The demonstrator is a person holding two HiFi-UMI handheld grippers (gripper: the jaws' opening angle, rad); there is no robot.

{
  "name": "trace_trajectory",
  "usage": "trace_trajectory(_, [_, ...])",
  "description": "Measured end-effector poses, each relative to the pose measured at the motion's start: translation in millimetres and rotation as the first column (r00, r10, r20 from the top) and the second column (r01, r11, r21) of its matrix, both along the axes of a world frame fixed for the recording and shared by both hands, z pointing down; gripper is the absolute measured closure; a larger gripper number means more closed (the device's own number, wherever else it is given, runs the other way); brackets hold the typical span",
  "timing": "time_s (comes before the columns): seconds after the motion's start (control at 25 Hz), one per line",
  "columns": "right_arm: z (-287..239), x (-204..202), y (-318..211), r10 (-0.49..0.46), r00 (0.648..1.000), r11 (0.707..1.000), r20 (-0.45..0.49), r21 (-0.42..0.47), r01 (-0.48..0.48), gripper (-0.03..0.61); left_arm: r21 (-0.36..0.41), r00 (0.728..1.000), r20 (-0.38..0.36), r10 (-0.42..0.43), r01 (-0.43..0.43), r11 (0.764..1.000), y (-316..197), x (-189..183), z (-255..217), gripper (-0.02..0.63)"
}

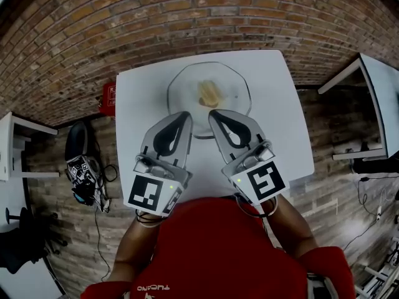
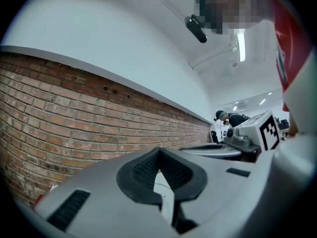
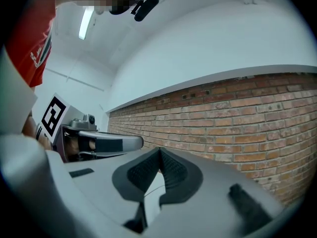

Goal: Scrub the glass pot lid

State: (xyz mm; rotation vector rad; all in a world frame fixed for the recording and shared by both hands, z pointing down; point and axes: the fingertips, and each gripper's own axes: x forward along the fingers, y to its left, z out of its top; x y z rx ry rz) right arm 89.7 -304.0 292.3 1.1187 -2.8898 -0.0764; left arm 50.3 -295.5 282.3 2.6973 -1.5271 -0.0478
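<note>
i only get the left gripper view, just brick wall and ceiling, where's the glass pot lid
Observer: In the head view the glass pot lid lies flat on the white table. The tips of the left gripper and right gripper show over its near edge.
Operator: anything on it
Observer: A yellowish patch near its middle; I cannot tell what it is.
Operator: right gripper holding anything
Observer: No. Its own view shows it shut, with nothing between the jaws.
</note>
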Motion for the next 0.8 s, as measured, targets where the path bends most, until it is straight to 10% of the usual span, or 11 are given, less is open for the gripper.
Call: trace_trajectory(0.8, [10.3, 9.9, 2.4, 0.017, 0.999, 1.0, -0.043, -0.019, -0.017, 0.549, -0.01, 1.0, -0.002, 0.006, -0.006, 1.0, 5.4, 4.7, 2.9, 0.597])
